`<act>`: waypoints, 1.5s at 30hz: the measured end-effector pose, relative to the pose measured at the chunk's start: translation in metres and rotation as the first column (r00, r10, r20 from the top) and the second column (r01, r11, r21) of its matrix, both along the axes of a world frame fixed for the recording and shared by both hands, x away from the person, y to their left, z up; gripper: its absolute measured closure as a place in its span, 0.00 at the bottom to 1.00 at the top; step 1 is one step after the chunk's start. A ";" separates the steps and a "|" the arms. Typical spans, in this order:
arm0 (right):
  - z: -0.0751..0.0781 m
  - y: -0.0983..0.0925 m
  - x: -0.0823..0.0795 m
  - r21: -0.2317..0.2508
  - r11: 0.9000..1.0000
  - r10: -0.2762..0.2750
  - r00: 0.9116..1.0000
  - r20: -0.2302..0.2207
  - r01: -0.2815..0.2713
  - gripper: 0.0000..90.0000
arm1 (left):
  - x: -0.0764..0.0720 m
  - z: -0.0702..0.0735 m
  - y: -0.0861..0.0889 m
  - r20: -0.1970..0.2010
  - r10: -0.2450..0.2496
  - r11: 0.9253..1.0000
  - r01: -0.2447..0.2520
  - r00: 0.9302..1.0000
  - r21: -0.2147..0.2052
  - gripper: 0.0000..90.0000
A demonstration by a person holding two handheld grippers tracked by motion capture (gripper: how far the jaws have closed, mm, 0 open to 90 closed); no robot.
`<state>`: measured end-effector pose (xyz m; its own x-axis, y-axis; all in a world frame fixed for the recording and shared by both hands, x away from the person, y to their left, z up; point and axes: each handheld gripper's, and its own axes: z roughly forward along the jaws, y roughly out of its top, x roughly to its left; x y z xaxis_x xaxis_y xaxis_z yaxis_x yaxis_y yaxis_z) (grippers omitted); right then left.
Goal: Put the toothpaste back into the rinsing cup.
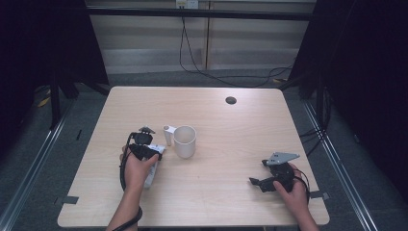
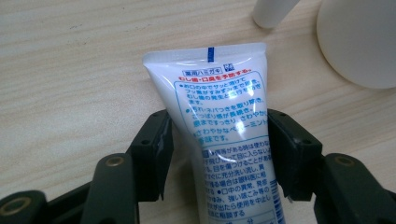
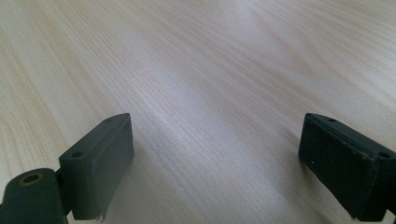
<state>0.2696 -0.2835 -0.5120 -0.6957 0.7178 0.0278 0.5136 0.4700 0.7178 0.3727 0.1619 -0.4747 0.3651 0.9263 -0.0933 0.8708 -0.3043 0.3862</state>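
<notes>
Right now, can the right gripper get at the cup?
Probably yes. The right gripper sits with jaws open on the table's near right; bare wood lies between it and the cup. The left gripper, at the tube, is on the cup's far side.

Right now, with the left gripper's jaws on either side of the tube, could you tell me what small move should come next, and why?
Probably finish closing the left gripper before lifting. The tube lies flat on the table between its pads, which meet its sides without visibly squeezing it. The white cup stands close ahead.
</notes>
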 end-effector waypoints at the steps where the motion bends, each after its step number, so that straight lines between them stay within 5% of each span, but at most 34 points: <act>1: 0.000 0.000 0.000 0.000 1.000 0.000 1.000 0.000 0.000 0.11 | 0.000 0.000 0.000 -0.002 0.010 1.000 -0.010 1.000 -0.001 0.54; 7: 0.000 0.000 0.000 -0.004 1.000 0.001 1.000 0.001 -0.001 0.11 | -0.003 0.007 -0.002 0.002 0.010 1.000 -0.010 1.000 -0.013 0.71; 19: 0.000 0.000 0.000 -0.005 1.000 0.001 1.000 0.001 -0.001 0.11 | -0.015 0.030 0.009 0.093 0.012 0.994 -0.001 0.996 -0.112 0.75; 27: 0.000 0.000 0.000 -0.004 1.000 0.000 1.000 0.000 0.000 0.11 | -0.024 0.046 0.017 0.168 0.006 0.981 0.027 0.986 -0.193 0.75; 45: 0.000 0.000 0.000 -0.004 1.000 0.000 1.000 0.000 0.000 0.11 | -0.032 0.068 0.024 0.274 -0.004 0.960 0.080 0.962 -0.270 0.75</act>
